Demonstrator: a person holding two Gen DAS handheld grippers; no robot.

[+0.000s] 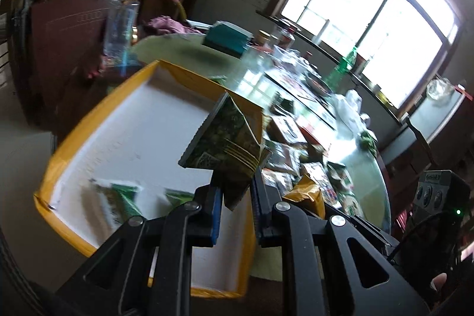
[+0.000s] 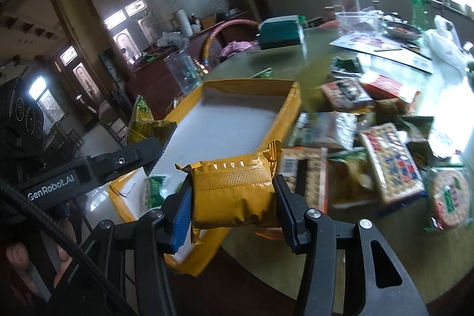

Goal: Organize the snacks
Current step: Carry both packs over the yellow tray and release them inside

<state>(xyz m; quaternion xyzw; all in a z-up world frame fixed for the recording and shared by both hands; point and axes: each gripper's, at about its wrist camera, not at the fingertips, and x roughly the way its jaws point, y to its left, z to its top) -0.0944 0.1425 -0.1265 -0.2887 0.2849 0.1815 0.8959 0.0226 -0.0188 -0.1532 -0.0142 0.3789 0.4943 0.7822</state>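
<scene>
My left gripper point(image 1: 235, 191) is shut on a dark green patterned snack packet point(image 1: 228, 138) and holds it above the yellow-rimmed white tray point(image 1: 142, 126). My right gripper point(image 2: 232, 197) is shut on a gold foil snack packet point(image 2: 234, 191), held over the tray's near right corner point(image 2: 284, 114). The left gripper and its green packet point(image 2: 145, 123) show at the left of the right wrist view. Two small green-and-white packets point(image 1: 121, 197) lie in the tray. A pile of mixed snack packets point(image 2: 385, 156) lies on the table right of the tray.
The round glass-topped table point(image 2: 296, 64) carries a teal box point(image 2: 280, 30), a clear plastic container point(image 2: 358, 19), a bowl point(image 2: 401, 30), papers and a green bottle point(image 1: 340, 67). A clear jug point(image 1: 120, 31) stands beyond the tray. A chair back point(image 2: 225, 28) is behind the table.
</scene>
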